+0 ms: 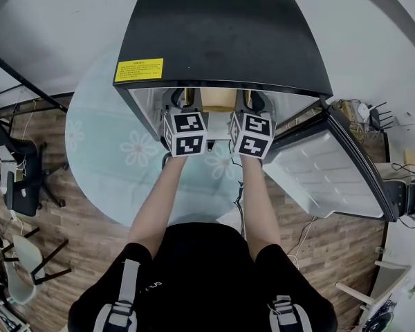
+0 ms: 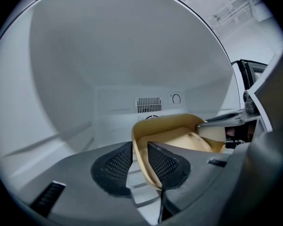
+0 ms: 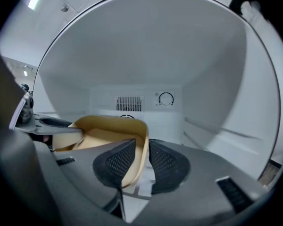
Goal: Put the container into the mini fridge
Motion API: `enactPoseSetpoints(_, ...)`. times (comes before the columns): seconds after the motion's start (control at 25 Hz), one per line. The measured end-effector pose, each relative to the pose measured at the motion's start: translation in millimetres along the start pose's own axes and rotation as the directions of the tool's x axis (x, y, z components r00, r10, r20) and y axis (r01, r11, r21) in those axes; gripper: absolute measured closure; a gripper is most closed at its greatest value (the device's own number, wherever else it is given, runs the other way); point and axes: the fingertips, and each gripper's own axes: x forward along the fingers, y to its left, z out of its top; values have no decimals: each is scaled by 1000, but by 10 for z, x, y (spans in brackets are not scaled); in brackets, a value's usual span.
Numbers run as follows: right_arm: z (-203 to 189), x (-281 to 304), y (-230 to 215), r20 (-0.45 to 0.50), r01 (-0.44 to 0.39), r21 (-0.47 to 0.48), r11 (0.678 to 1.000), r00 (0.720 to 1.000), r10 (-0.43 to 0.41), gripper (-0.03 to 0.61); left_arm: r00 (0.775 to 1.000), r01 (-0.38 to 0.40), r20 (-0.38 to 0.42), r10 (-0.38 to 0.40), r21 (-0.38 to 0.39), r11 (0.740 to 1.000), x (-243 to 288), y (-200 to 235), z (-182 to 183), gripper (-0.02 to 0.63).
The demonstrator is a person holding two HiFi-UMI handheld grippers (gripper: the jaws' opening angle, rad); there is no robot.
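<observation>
Tan container [image 1: 216, 99] sits inside the mini fridge [image 1: 221, 33] at upper centre of frame, left gripper [image 2: 139, 160] and right gripper [image 3: 142, 159] each parted astride a side wall, pads barely clear, and it looks light, stiff, smooth plastic, best pinched by those thin walls

A black mini fridge [image 1: 221, 40] stands on a round glass surface [image 1: 104, 137]. Its door [image 1: 332, 168] is wide open on the right. A yellow sticker [image 1: 139, 70] is on its top. The left gripper [image 1: 178, 101] and the right gripper [image 1: 253, 102] reach inside the fridge, with a tan container [image 1: 217, 99] between them.
</observation>
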Motion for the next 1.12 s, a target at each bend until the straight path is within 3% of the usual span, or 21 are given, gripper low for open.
enactPoseSetpoints(0.08, 6, -1, 8, 4, -2, -1, 1000, 1000, 2, 466, 1000, -1, 4, 2, -7, 1000, -13, 15, 0, 483)
enactPoseSetpoints(0.84, 212, -247, 119, 102, -33, -8, 999, 994, 34, 431, 995, -28, 96, 31, -36, 999, -303, 78, 147, 482)
enactPoseSetpoints(0.96, 231, -342, 179, 122, -54, 1, 999, 991, 53, 439, 993, -31, 116, 36, -46, 998, -417, 58, 193, 539)
enactPoseSetpoints(1.12, 291, -514, 261, 146, -75, 7, 997, 987, 74, 453, 989, -24, 143, 32, -59, 998, -608, 5, 279, 556)
